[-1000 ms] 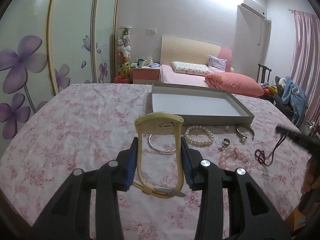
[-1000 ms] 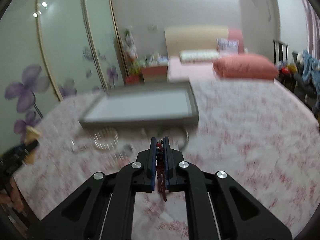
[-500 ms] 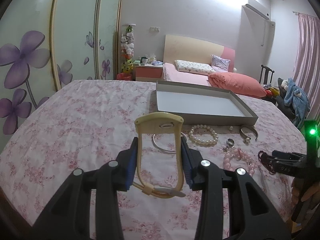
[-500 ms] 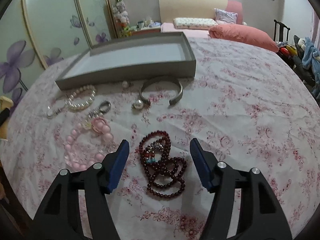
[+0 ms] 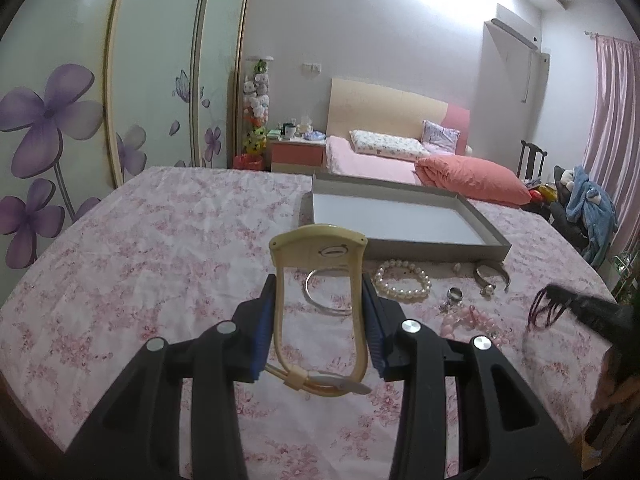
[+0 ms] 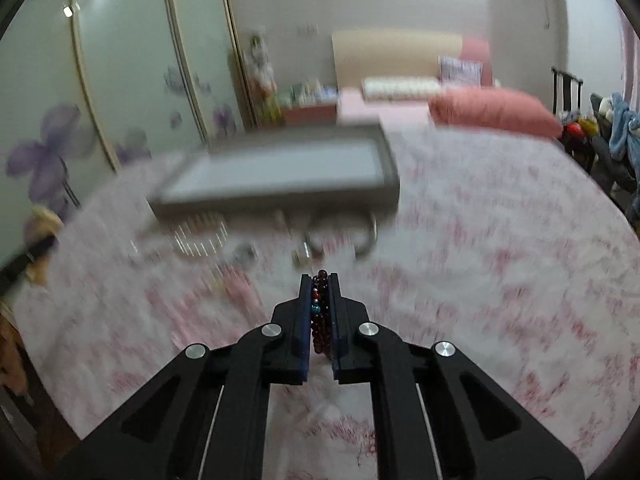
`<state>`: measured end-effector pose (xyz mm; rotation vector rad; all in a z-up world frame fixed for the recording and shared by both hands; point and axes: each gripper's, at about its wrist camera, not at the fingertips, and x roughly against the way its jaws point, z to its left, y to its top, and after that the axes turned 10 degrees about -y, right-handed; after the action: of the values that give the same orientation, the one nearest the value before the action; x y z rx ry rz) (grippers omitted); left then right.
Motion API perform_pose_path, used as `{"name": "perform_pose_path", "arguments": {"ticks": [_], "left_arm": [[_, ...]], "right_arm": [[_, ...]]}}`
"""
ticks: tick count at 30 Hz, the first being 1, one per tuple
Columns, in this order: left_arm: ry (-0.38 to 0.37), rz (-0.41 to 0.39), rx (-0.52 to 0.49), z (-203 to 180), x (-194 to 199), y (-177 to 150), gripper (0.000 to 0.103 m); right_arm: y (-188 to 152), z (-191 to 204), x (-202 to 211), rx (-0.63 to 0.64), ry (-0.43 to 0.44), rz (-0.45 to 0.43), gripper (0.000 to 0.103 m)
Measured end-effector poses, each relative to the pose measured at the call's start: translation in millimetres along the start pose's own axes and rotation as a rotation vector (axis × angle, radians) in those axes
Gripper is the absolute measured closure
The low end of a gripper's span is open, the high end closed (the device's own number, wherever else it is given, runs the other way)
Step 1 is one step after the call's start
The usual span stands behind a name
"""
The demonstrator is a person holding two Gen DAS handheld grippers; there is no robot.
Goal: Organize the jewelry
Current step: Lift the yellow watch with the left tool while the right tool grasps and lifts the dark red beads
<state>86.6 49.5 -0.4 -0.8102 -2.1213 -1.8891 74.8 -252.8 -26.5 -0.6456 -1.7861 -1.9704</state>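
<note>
Right hand-held gripper (image 6: 320, 312) has just clamped the red beads (image 6: 320, 316); left (image 5: 320, 320) grips a watch (image 5: 318, 280). Next: carry to tray (image 5: 440, 246).

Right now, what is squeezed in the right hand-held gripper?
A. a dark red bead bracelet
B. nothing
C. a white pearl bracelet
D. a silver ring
A: the right hand-held gripper is shut on the dark red bead bracelet; the pearl bracelet lies on the tablecloth.

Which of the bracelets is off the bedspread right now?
The dark red bead bracelet, pinched in the right tongs. The white pearl bracelet, pink bead bracelet and silver bangle lie on the cloth.
</note>
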Motion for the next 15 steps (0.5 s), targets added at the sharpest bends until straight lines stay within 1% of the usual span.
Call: {"name": "perform_pose_path", "arguments": {"ticks": [1,5,6,10,15], "left_arm": [[0.001,-0.011,-0.003,-1,2,1,0.064],[0.01,-0.051,-0.013,-6,10,4,0.064],[0.012,-0.06,-0.016,-7,11,5,0.064],[0.019,-0.096,-0.033,-14,15,7,0.064],[0.026,-0.128,-0.051,-22,14,11,0.064]], "right_arm": [[7,-1,11,-0.017,0.02,-0.047,0.095],[23,-3,35,-0.05,0.063,-0.155,0.095],[25,-3,37,-0.052,0.064,-0.17,0.095],[32,2,53,-0.037,0.052,-0.273,0.095],[36,5,64,-0.028,0.047,-0.358,0.095]]}}
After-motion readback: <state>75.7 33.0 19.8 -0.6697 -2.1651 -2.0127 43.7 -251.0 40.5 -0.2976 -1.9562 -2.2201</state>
